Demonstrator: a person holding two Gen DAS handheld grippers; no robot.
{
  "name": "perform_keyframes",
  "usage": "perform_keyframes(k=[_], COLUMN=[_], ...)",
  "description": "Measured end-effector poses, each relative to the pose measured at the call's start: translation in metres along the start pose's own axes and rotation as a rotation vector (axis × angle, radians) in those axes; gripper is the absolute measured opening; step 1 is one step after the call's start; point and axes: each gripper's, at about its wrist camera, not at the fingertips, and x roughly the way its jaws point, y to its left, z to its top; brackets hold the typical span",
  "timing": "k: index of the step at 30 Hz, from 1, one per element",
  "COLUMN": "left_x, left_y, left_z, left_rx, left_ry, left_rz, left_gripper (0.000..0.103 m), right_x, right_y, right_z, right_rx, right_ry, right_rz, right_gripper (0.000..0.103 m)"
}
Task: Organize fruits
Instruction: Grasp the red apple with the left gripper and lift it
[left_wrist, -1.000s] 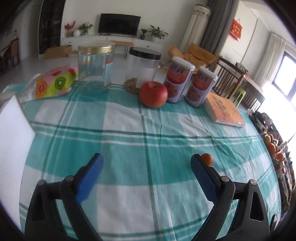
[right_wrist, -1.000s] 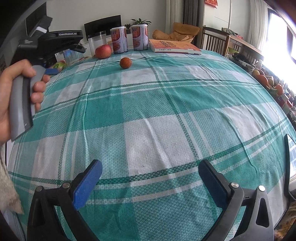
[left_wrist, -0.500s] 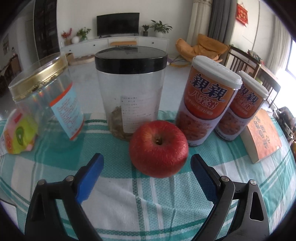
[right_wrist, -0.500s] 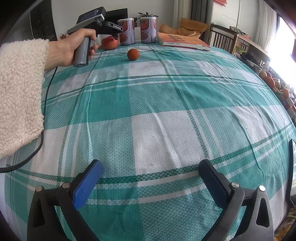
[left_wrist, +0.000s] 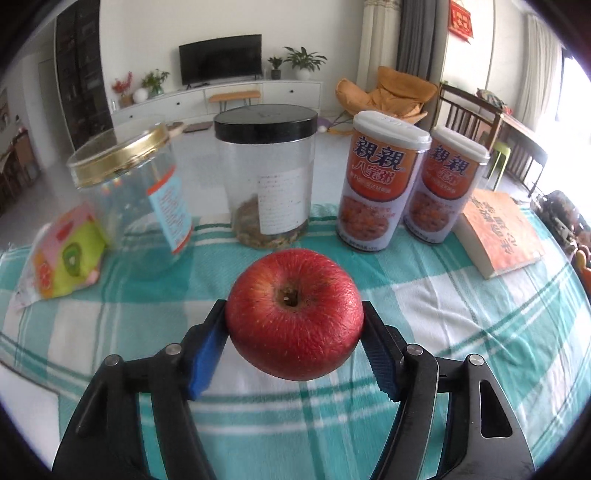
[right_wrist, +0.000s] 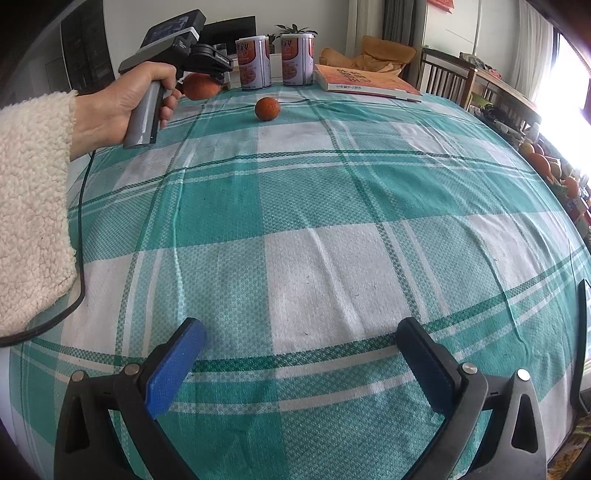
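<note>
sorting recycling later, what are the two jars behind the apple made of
Left jar: clear, glossy, likely plastic though glass is possible; you see through it. Its gold lid has a metallic sheen, probably tin. Right jar: slightly cloudy clear wall, likely plastic, with a matte black lid, probably plastic.

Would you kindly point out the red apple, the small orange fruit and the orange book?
Red apple (left_wrist: 295, 317), left wrist view, front skin.
Small orange fruit (right_wrist: 267, 108), right wrist view, centre.
Orange book (left_wrist: 498, 230), left wrist view, cover.

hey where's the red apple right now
In the left wrist view the red apple sits centre frame between the closing pads of the left gripper, on the checked tablecloth just in front of the black-lidded jar.
</note>
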Motion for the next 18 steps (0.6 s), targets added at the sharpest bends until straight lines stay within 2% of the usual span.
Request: perform_keyframes(k=[3, 7, 12, 15, 16, 18], left_x=[-0.045, -0.102, -0.148, -0.154, -0.158, -0.164], left_y=[-0.001, 0.0, 0.007, 0.01, 0.012, 0.007], left_z=[-0.029, -0.085, -0.162, -0.2, -0.207, -0.217], left_rx=[0.016, -0.014, -0.019, 0.005, 0.008, 0.05], left_ry=[0.031, 0.1, 0.158, 0.156, 0.121, 0.077], left_rz=[-0.03, -0.099, -0.111, -0.074, -0.084, -0.058], left_gripper=[0.071, 0.071, 0.071, 0.071, 0.071, 0.072], right_x=[0.0, -0.001, 0.001, 0.001, 0.0, 0.0], right_y=[0.0, 0.0, 0.0, 0.0, 0.0, 0.001], right_z=[0.0, -0.001, 0.0, 0.0, 0.0, -0.001], right_rx=[0.0, 0.001, -0.001, -0.001, -0.001, -0.001], right_ry=[0.0, -0.001, -0.003, -0.003, -0.003, -0.003], right_rz=[0.0, 0.001, 0.004, 0.003, 0.003, 0.002], right_gripper=[0.103, 0.103, 0.103, 0.103, 0.103, 0.103])
